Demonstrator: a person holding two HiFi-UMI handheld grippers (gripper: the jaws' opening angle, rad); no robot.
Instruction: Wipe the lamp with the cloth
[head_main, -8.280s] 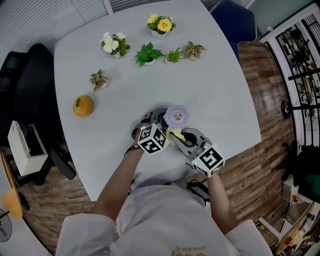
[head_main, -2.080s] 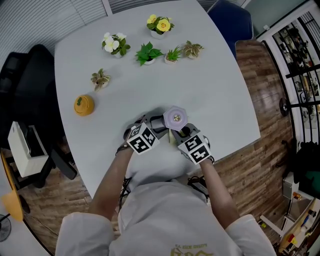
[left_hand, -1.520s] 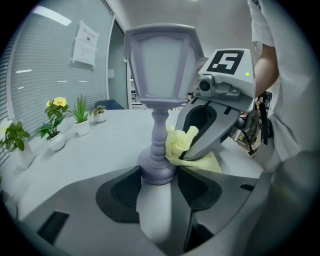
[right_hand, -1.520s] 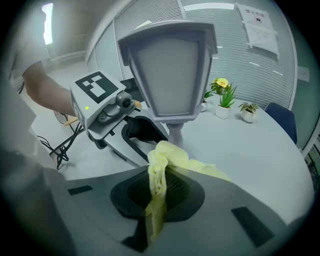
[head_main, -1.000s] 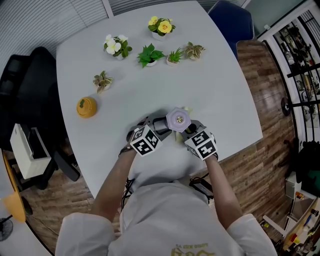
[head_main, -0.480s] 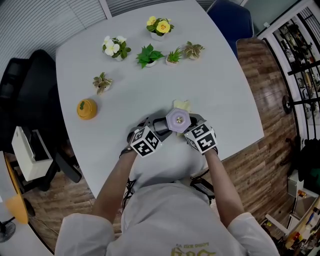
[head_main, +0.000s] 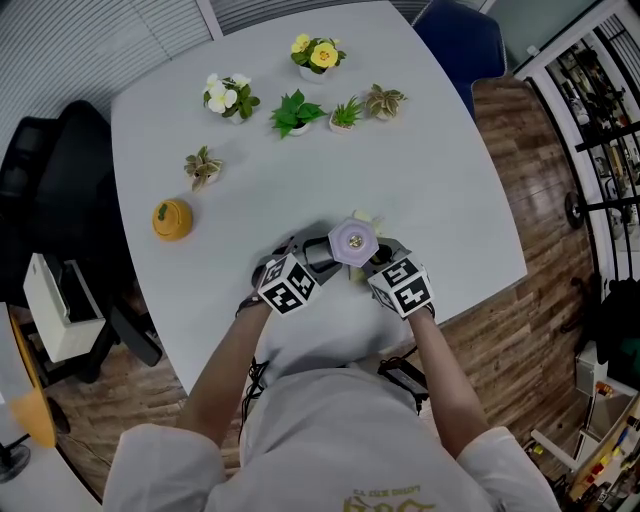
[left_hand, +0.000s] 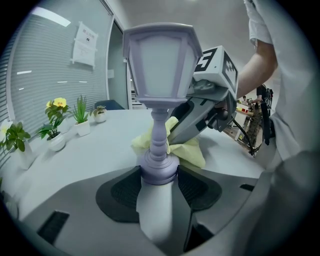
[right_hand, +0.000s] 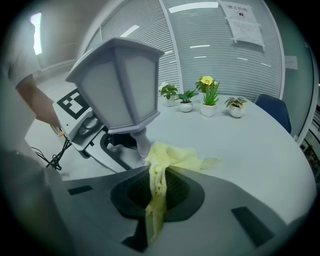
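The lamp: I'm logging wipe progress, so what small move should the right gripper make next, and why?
Probably drag the cloth up the stem toward the shade. The left gripper is shut on the lamp at its base, holding it upright. The right gripper pinches the yellow cloth, which is bunched beside the stem, below the shade.

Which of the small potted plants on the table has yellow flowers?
The yellow-flowered plant in a white pot, the one farthest back in the head view. The white-flowered plant to its left has white blooms; the other four show only leaves.
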